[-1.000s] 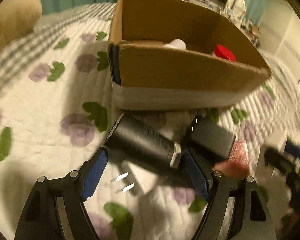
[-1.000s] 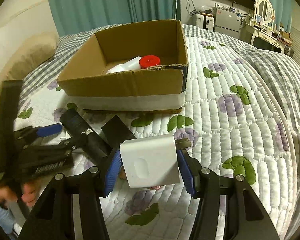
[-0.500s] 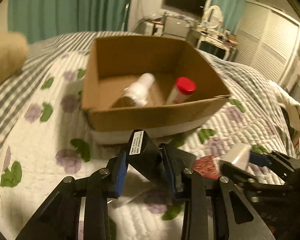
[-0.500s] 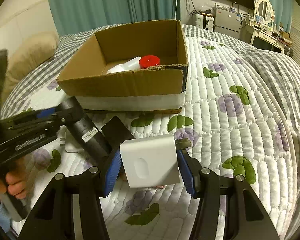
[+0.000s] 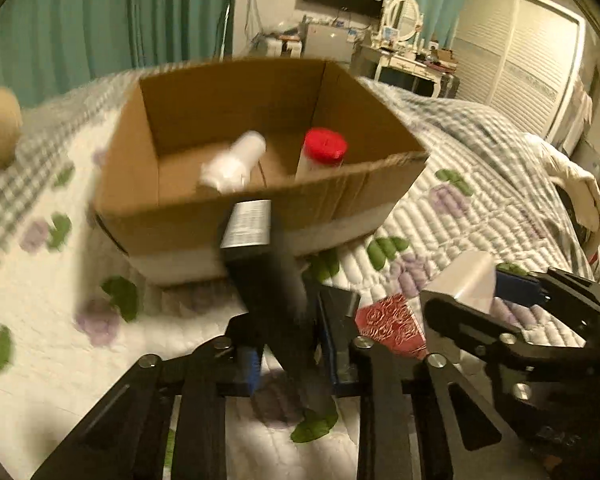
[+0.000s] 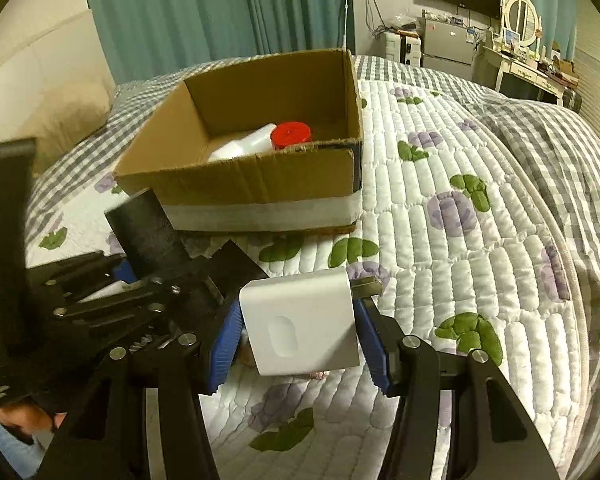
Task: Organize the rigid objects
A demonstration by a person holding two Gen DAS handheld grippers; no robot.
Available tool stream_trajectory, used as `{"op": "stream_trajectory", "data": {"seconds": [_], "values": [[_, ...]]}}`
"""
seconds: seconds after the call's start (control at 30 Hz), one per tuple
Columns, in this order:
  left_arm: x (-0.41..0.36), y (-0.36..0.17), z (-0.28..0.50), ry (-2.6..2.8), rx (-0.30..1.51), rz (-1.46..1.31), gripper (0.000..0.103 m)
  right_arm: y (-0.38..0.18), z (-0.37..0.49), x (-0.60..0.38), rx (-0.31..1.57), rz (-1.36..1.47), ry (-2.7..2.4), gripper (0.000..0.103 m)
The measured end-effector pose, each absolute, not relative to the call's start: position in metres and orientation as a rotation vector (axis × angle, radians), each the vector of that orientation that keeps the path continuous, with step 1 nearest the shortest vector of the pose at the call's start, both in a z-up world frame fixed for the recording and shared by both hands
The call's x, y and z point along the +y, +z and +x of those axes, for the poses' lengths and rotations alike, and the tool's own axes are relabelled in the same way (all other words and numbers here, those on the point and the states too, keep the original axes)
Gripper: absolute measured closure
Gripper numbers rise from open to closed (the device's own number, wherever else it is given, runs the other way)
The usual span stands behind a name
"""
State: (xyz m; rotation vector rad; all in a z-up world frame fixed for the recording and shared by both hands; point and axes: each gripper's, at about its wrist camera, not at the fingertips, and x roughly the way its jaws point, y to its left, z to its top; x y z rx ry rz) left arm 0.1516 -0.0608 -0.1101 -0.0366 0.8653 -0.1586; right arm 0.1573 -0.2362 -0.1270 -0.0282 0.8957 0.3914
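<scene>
The left gripper (image 5: 288, 354) is pinching a black cylinder (image 5: 260, 264), which stands tilted in the lower middle of the left view, its labelled end pointing up toward the box (image 5: 140, 200). The right gripper (image 6: 298, 336) is pinching a white charger (image 6: 300, 320) by its two flat sides, in the lower middle of the right view; its metal prongs point to the right.

The box stands on the quilt (image 6: 480, 260) in the upper middle of both views. Inside lie a white bottle (image 5: 232, 160) and a red-capped jar (image 5: 322, 152). A red packet (image 5: 392, 320) lies on the quilt between the two grippers.

I judge both held things to be stiff and light. The cylinder looks smooth and round, so it may slip or turn between the pads; a hold near its middle seems safer. The charger has flat faces, which give a steady hold, away from the prongs.
</scene>
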Motion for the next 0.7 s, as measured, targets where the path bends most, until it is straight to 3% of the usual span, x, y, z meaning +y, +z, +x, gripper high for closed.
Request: {"op": "stream_trajectory", "data": {"seconds": [0.3, 0.7], "values": [[-0.069, -0.045, 0.138, -0.172, 0.765, 0.091, 0.083, -0.083, 0.148, -0.237, 0.806, -0.074, 0.384, 0.049], [-0.043, 0.043, 0.163, -0.165, 0.664, 0.093, 0.083, 0.035, 0.161, -0.225, 0.615, -0.149, 0.406, 0.049]]}}
